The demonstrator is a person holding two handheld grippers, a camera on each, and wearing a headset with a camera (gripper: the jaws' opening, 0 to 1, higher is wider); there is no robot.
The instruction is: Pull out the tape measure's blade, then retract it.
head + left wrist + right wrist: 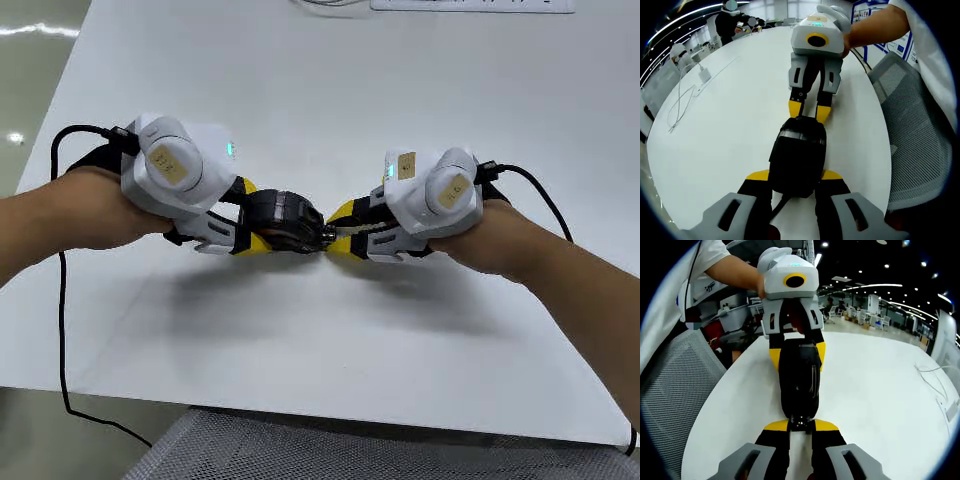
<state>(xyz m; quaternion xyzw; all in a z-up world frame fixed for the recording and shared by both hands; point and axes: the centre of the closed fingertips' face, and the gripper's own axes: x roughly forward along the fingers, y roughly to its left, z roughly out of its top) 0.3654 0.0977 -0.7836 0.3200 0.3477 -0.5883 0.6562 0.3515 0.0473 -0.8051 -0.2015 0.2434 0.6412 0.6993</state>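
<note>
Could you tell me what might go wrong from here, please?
The right gripper pinches just the small blade tip, so it may slip off when pulled. The left gripper clamps the tape measure by its smooth black sides; the case could twist or slide out. If the tip escapes mid-pull, the blade would likely snap back.

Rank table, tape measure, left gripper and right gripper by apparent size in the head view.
1. Table, by far.
2. Left gripper and right gripper: look alike, so tied.
3. Tape measure, smallest, partly hidden between the left jaws.
</note>
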